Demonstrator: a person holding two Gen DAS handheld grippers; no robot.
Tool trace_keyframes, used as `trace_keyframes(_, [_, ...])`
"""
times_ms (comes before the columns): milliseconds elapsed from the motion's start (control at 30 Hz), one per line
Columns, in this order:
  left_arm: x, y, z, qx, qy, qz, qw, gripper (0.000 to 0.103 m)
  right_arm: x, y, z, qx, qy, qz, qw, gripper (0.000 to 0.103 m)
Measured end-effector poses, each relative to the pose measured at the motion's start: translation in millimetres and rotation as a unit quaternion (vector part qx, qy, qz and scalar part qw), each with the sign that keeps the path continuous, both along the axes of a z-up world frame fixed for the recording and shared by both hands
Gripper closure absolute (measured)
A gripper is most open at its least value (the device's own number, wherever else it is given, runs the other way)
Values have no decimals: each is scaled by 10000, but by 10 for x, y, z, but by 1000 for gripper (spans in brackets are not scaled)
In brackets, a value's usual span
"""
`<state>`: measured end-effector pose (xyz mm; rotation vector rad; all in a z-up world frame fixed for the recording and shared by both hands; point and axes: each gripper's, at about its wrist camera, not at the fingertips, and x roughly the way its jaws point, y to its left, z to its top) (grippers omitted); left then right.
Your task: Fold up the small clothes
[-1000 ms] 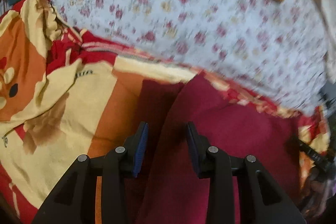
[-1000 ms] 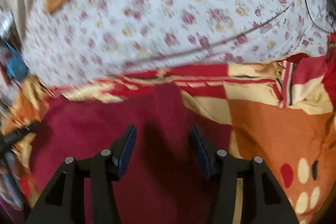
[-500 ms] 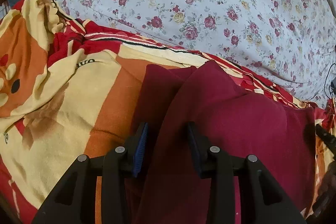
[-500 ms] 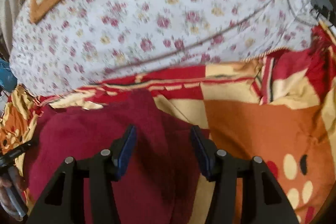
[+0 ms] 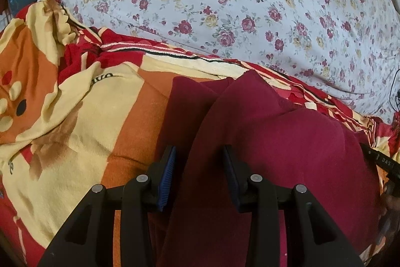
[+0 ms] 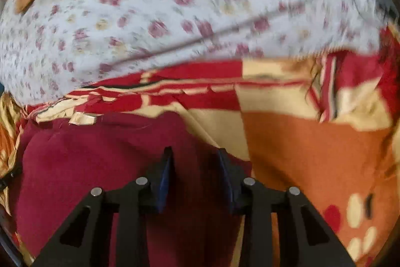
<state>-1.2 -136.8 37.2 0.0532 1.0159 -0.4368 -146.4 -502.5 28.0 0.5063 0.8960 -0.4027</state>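
A dark red garment (image 5: pixel 275 142) lies on the orange, cream and red blanket (image 5: pixel 75 116) near the flowered sheet (image 5: pixel 225 4). The left hand-held gripper (image 5: pixel 198 154) stands narrowly parted over a raised fold. The right hand-held gripper (image 6: pixel 195 157) is closing with cloth between its jaws.

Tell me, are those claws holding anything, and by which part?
Maroon cloth runs between both. Left gripper straddles a raised fold near its left edge; whether it pinches cannot be told. Right gripper is closing near the right edge.
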Motion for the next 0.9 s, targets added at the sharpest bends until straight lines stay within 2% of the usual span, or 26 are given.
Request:
trace_keyframes(200, [-7,-12,-8,40,-46,-11,10000,75,-97,139,195,-345,60,72,9994,66])
trace_keyframes(400, [-21,16,8,5,-35,1,10000,75,-427,515,644,-704,-345,407,9961,65])
trace_keyframes(500, [-48,36,24,-3,-46,9,10000,75,-526,723,608,-659,-241,734,9948,65])
trace_keyframes(633, [-103,74,51,-21,-72,2,10000,75,-518,772,243,-578,339,820,9944,64])
trace_keyframes(667, [-117,86,59,-29,-71,-5,10000,75,-525,771,219,-586,321,830,9943,64])
trace_keyframes(767, [-160,146,90,-122,-48,-13,9999,75,-546,804,352,-524,326,811,9948,63])
trace_keyframes(833, [-174,183,110,-182,-23,-26,9998,75,-544,860,460,-418,171,894,9950,62])
trace_keyframes(900, [-181,218,130,-280,27,-23,9996,75,-523,959,543,-456,82,998,9939,57])
